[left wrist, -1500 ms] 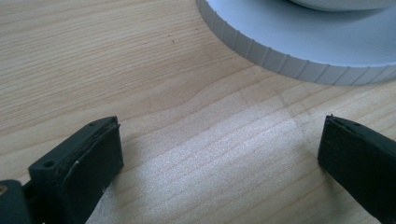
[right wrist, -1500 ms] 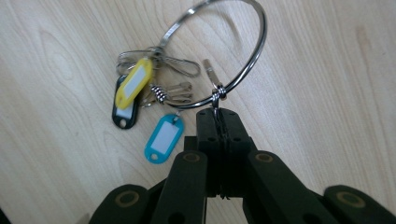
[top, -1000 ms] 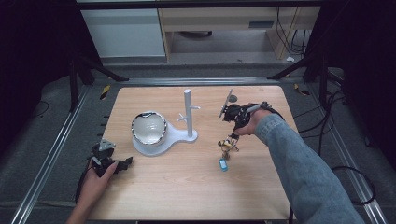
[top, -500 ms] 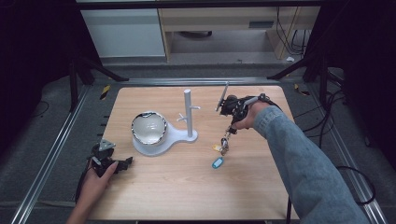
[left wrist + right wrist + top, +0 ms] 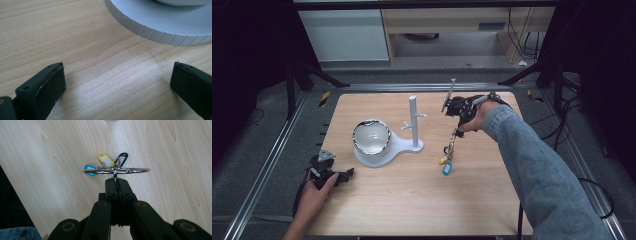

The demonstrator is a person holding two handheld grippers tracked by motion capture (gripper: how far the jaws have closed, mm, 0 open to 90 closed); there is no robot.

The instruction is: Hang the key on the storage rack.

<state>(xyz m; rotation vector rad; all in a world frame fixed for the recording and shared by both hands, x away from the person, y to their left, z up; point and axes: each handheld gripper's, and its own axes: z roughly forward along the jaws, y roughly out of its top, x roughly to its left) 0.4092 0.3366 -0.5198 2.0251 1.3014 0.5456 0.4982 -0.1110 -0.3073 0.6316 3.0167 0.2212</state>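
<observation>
A light wooden tabletop (image 5: 412, 200) seen from above, with a person's forearms reaching in from the near edge.

Near the middle stands a white holder (image 5: 387, 147): a flat base with a ribbed rim, an upright post (image 5: 413, 120) with short pegs, and a shallow white bowl (image 5: 371, 137) with a dark-speckled rim sitting on the base's left part.

The left hand-held gripper (image 5: 332, 175) rests at the front left of the tabletop, held in the person's left hand (image 5: 314, 192). In the left gripper view its two black jaws stand wide apart with bare wood between them, and the ribbed edge of the white base (image 5: 160, 27) lies just ahead.

The right hand-held gripper (image 5: 455, 131) is raised to the right of the post, held by a hand in a blue denim sleeve (image 5: 537, 170). Its jaws are closed on a bunch of keys on a metal ring (image 5: 116, 170). In the high view the bunch (image 5: 448, 152) hangs down from the jaws, its lowest tags near or on the wood; which one cannot be told.

In the right gripper view the ring lies crosswise just beyond the jaw tips, with a blue tag (image 5: 89, 168), a yellow tag (image 5: 105, 160) and a black tag (image 5: 121, 158) beyond it.
</observation>
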